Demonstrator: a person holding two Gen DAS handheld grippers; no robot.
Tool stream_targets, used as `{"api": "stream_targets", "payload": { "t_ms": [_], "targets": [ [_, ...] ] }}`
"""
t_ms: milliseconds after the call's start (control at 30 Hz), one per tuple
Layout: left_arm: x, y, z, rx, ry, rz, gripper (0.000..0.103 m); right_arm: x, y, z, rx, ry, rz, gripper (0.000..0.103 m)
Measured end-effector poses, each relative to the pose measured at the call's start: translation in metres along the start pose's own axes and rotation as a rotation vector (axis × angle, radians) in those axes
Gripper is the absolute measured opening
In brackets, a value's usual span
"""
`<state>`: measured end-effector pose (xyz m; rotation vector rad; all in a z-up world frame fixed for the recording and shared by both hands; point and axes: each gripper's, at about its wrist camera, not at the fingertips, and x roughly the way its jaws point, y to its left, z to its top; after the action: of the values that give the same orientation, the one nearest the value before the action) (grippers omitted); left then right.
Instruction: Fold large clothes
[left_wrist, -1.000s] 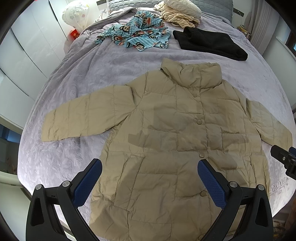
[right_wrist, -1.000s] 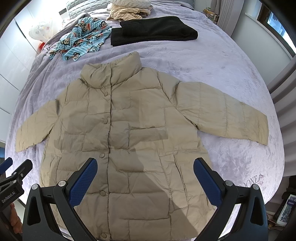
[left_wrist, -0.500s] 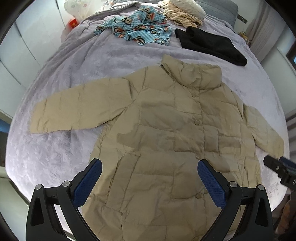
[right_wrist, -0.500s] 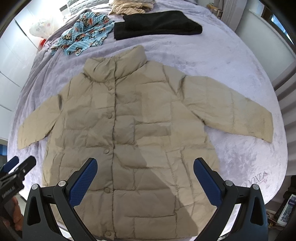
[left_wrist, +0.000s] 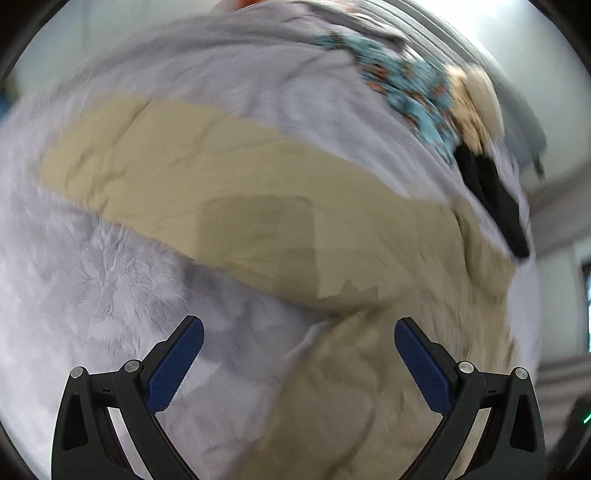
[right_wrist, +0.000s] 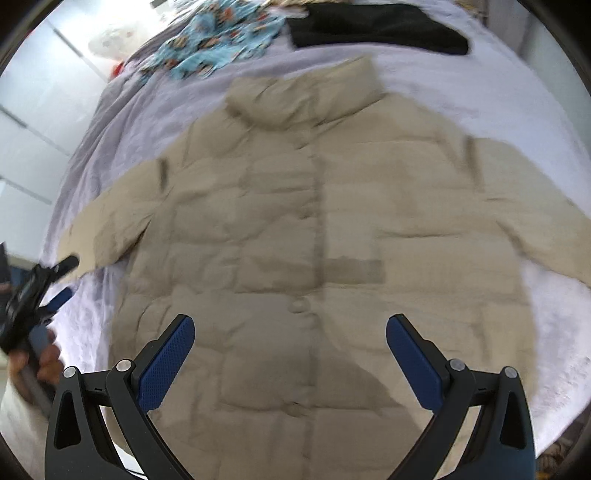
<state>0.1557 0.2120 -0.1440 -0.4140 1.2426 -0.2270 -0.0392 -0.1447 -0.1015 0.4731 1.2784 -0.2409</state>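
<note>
A large beige puffer jacket (right_wrist: 317, 236) lies flat and face up on the bed, sleeves spread, collar at the far side. The right gripper (right_wrist: 290, 356) is open and empty above the jacket's lower front. In the blurred left wrist view the jacket's left sleeve (left_wrist: 207, 184) stretches across the bed, and the left gripper (left_wrist: 299, 363) is open and empty over the gap between the sleeve and the jacket's side. The left gripper also shows in the right wrist view (right_wrist: 44, 291), near the sleeve's cuff.
The bed has a lilac fluffy cover (left_wrist: 92, 288). At its far end lie a blue cartoon-print garment (right_wrist: 218, 40), a folded black garment (right_wrist: 376, 26) and a striped beige item (left_wrist: 476, 99). White wardrobe doors (right_wrist: 33, 122) stand at the left.
The left gripper has swung fast to the left, toward the jacket's left sleeve. The right gripper has moved closer to the jacket. Both stay open.
</note>
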Motion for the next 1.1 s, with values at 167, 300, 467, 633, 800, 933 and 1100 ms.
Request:
{"api": "stream_targets", "payload": {
  "t_ms": [167, 300, 467, 633, 800, 933, 1100],
  "targets": [
    [0.041, 0.061, 0.026, -0.152, 0.000, -0.078, 0.103, 0.047, 0.026, 0.001, 0.020, 0.109, 0.077, 0.103],
    [0.057, 0.082, 0.053, -0.166, -0.043, -0.118, 0.103, 0.068, 0.044, 0.006, -0.011, 0.086, 0.105, 0.103],
    [0.057, 0.090, 0.090, -0.172, -0.144, -0.064, 0.098, 0.082, 0.062, 0.025, -0.036, 0.027, 0.149, 0.103],
    [0.065, 0.105, 0.119, -0.216, -0.142, 0.004, 0.022, 0.094, 0.086, 0.051, -0.057, -0.016, 0.189, 0.103],
    [0.023, 0.089, 0.126, -0.090, -0.230, 0.056, 0.010, 0.102, 0.110, 0.075, -0.051, -0.076, 0.247, 0.068],
    [-0.023, 0.054, 0.123, 0.049, -0.321, 0.055, 0.010, 0.129, 0.133, 0.094, -0.004, -0.050, 0.308, 0.014],
    [-0.064, -0.014, 0.111, 0.272, -0.392, -0.003, 0.010, 0.171, 0.160, 0.099, 0.004, 0.010, 0.456, 0.013]
  ]
}}
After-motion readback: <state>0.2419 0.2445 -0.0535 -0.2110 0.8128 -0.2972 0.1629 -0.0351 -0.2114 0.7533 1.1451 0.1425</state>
